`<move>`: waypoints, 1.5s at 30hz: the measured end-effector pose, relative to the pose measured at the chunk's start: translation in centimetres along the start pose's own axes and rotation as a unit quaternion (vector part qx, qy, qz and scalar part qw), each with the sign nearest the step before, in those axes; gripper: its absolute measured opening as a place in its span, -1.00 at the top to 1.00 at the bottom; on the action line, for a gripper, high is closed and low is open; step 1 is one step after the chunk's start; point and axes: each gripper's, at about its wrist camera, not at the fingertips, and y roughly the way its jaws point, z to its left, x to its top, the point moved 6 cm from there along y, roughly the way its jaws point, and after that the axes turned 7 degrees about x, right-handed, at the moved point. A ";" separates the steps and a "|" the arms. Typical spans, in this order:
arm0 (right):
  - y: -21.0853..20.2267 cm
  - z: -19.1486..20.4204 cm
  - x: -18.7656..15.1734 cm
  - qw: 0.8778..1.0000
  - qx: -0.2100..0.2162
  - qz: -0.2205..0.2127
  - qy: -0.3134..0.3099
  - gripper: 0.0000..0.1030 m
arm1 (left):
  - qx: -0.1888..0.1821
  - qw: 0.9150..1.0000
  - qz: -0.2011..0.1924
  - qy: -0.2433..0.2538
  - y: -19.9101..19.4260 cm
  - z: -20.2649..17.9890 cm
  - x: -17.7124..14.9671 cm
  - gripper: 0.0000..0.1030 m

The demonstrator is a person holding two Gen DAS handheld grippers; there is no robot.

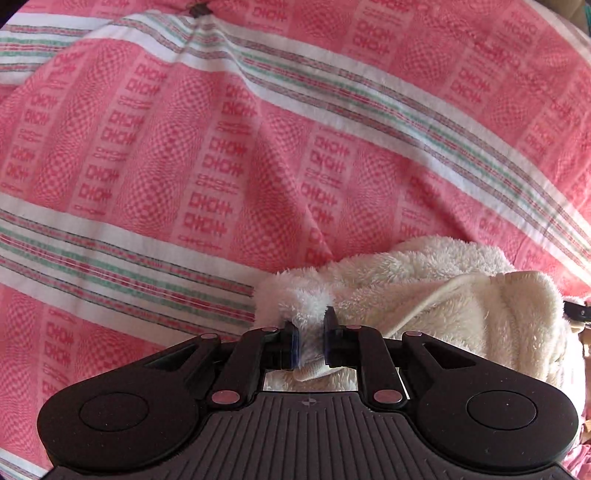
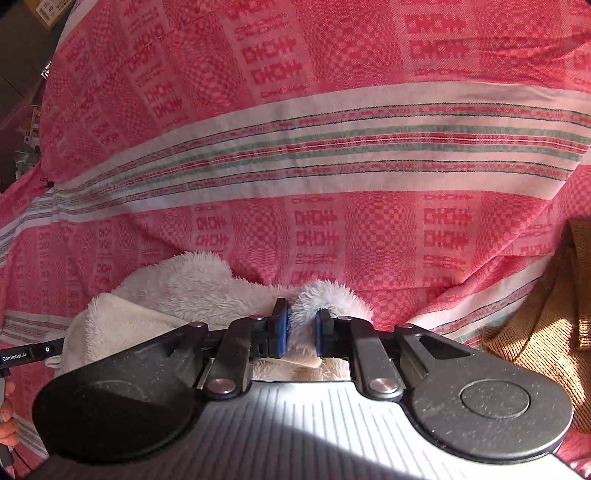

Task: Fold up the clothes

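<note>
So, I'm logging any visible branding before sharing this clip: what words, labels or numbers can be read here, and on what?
"GenRobot.AI": white print on the black device at the left edge of the right wrist view.
"AO": on the cardboard box at that view's top left corner; the smaller print beneath it is too small to read.
Woven red motifs on the pink cloth look like letters but do not read as words.
Nothing readable elsewhere.
</note>
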 end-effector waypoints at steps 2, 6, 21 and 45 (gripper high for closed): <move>-1.4 -0.1 0.1 1.000 0.022 -0.009 0.002 0.58 | -0.018 1.000 0.000 -0.001 -0.9 0.5 -0.3 0.72; -4.9 0.0 1.0 0.998 0.017 -0.056 -0.013 -0.67 | -0.036 0.999 0.004 -0.015 -2.2 1.4 -0.1 0.26; -5.4 -0.3 -1.7 0.980 -0.089 -0.009 -0.176 -0.67 | 0.049 0.993 -0.086 0.069 -7.9 3.6 0.9 -0.85; -1.1 2.8 3.3 0.979 -0.037 -0.033 -0.196 0.81 | 0.069 0.978 -0.155 0.125 -1.3 -1.3 2.7 0.88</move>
